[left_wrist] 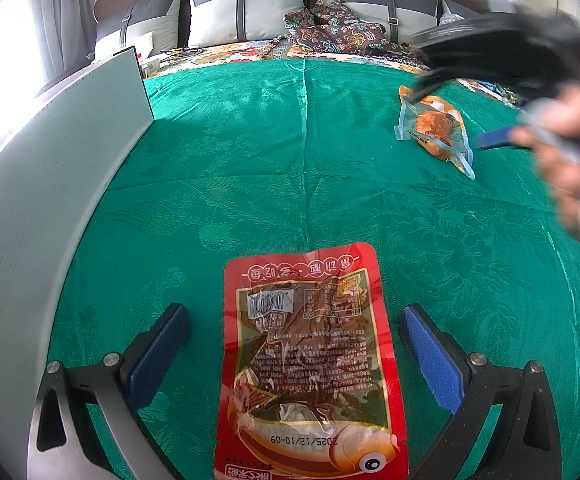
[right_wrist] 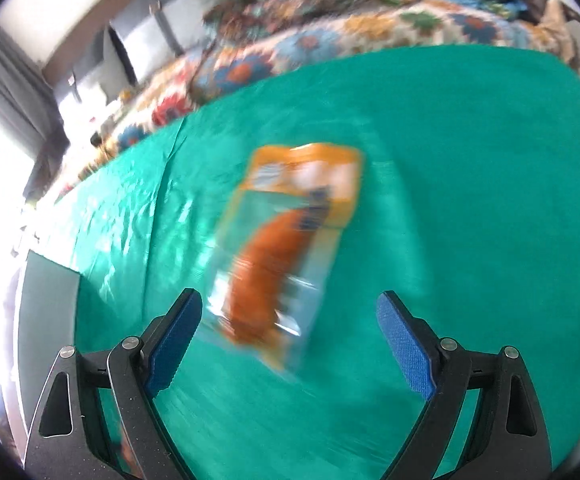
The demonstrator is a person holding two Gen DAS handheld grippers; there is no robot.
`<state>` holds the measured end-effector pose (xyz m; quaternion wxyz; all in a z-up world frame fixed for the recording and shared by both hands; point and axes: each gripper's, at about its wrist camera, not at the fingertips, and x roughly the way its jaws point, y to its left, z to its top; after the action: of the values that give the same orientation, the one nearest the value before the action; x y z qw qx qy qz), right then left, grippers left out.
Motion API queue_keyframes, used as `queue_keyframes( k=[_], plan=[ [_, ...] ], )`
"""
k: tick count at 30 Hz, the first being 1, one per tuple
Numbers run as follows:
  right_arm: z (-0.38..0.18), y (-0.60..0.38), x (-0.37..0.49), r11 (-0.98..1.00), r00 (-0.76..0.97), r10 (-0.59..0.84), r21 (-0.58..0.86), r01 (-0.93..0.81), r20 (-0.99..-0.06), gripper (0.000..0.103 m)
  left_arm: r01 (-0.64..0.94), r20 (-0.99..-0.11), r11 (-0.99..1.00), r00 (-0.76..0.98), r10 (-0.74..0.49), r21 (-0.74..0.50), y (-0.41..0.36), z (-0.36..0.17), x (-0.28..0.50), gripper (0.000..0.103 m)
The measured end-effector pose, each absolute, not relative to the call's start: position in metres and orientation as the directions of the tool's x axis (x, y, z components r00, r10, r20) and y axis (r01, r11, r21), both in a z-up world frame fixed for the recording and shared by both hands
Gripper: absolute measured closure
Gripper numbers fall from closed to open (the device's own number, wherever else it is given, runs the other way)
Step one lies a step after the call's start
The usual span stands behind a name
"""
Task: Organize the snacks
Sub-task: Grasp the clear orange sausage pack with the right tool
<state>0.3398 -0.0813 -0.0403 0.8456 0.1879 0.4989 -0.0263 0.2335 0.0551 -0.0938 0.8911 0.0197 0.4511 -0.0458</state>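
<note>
Left wrist view: left tool (left_wrist: 296, 332) gapes astride red packet (left_wrist: 306, 360); right tool (right_wrist: 290, 320) gapes, tilted down, empty.

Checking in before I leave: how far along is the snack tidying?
Nothing looks sorted yet. The red fish packet lies on the green cloth between the open left gripper; the open right gripper hovers over the orange packet. Both remain ungrasped.

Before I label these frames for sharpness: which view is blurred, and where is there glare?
Left wrist view: red snack packet sharp with shiny highlights; right gripper and hand smeared; window at the left blown out. Right wrist view: orange snack packet and green cloth motion-blurred; left edge overexposed.
</note>
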Motion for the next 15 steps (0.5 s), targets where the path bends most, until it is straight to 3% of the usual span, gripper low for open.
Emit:
queue_keyframes(
  k=[2, 5, 7, 9, 11, 15],
  plan=[
    [-0.059, -0.055, 0.364, 0.938, 0.419, 0.102, 0.227, 0.261, -0.902, 0.009, 0.099, -0.806, 0.995, 0.589, -0.064, -0.007, 0.055, -0.094, 0.233, 0.000],
    [-0.065, -0.017, 0.377, 0.976, 0.391, -0.097, -0.012, 0.216, -0.915, 0.007, 0.099, -0.805, 0.995, 0.589, -0.064, -0.007, 0.055, -0.094, 0.234, 0.000],
    [-0.064, -0.011, 0.372, 0.982, 0.447, -0.093, -0.008, 0.187, -0.890, 0.007, 0.099, -0.805, 0.995, 0.590, -0.064, -0.007, 0.055, -0.093, 0.234, 0.000],
    [-0.063, -0.012, 0.365, 0.988, 0.472, -0.087, -0.017, 0.152, -0.877, 0.012, 0.099, -0.805, 0.995, 0.589, -0.064, -0.007, 0.054, -0.093, 0.234, 0.000],
    [-0.058, -0.015, 0.355, 0.994, 0.497, -0.073, -0.020, 0.112, -0.865, 0.024, 0.099, -0.805, 0.995, 0.590, -0.064, -0.007, 0.054, -0.093, 0.234, 0.000],
    [-0.057, -0.029, 0.328, 0.998, 0.506, -0.031, -0.001, 0.059, -0.862, 0.029, 0.099, -0.805, 0.995, 0.590, -0.064, -0.007, 0.054, -0.092, 0.234, 0.000]
  ],
)
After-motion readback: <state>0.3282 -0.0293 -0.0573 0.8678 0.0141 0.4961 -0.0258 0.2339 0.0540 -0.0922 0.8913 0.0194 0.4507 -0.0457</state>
